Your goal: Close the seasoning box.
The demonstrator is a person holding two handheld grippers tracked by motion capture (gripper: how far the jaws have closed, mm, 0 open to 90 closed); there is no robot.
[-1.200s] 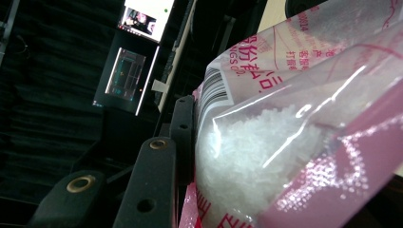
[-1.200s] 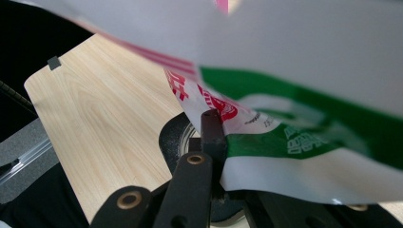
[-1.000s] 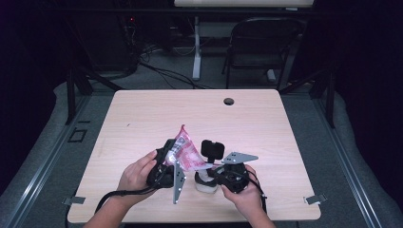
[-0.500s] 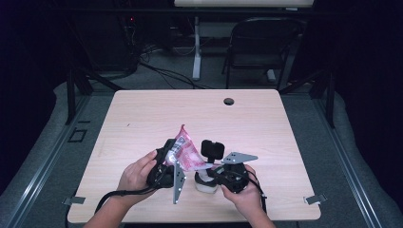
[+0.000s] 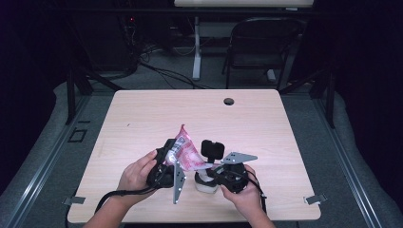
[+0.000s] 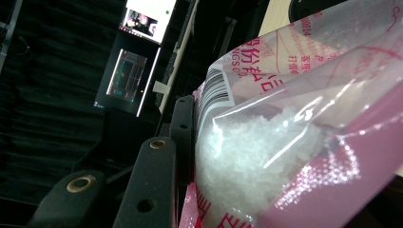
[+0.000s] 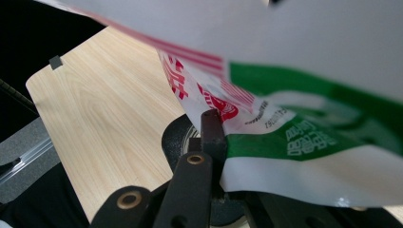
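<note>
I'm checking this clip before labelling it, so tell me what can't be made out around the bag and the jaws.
- High view: the white container under the bag is mostly covered by the right gripper, so what it is stays unclear.
- Left gripper view: the left gripper's second jaw is hidden behind the bag.
- Right gripper view: the bag's print is blurred and cut off at the top edge.
- High view: the bag's lettering is too small to read.

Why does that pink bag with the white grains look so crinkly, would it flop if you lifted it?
Probably floppy: the pink bag is thin creased film, sagging between the left tongs and right tongs. The loose white grains would likely shift and slump. The glossy film may be slippery.
</note>
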